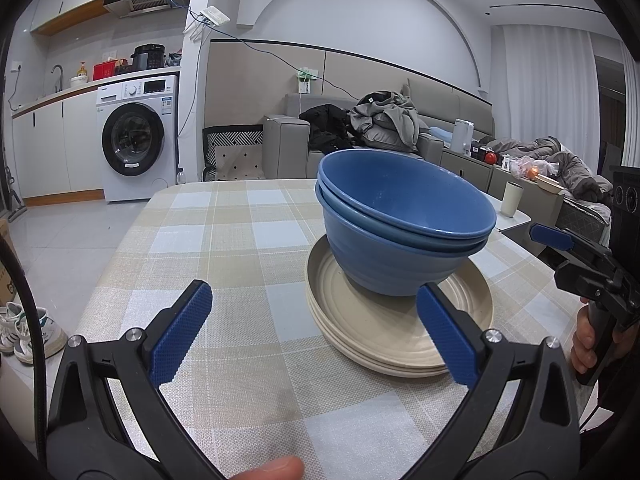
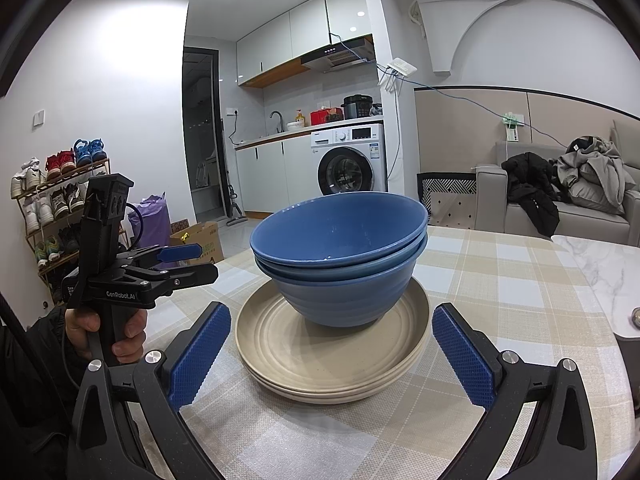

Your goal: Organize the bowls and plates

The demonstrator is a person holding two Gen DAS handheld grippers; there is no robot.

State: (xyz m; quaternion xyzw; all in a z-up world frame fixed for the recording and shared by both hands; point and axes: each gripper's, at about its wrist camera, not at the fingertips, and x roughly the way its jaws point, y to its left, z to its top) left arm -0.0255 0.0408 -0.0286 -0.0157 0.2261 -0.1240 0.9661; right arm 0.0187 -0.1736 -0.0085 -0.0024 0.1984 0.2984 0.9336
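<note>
Nested blue bowls (image 1: 400, 224) (image 2: 340, 256) sit on a stack of beige plates (image 1: 380, 336) (image 2: 320, 352) on the checked tablecloth. My left gripper (image 1: 314, 336) is open, held just short of the plates, its right finger beside the plates' near rim and nothing between the pads. My right gripper (image 2: 332, 352) is open too, its fingers standing either side of the plate stack's near edge without touching. Each gripper shows in the other's view: the left gripper (image 2: 180, 260) at left, the right gripper (image 1: 560, 240) at the right edge, both held by hands.
The checked tablecloth (image 1: 240, 240) (image 2: 520, 280) covers the table. A white cup (image 1: 512, 198) stands at the far right corner. A marble slab (image 2: 600, 264) lies at the table's right side. A sofa (image 1: 400, 136) with clothes, a washing machine (image 1: 136, 140) and a shoe rack (image 2: 52, 200) are beyond.
</note>
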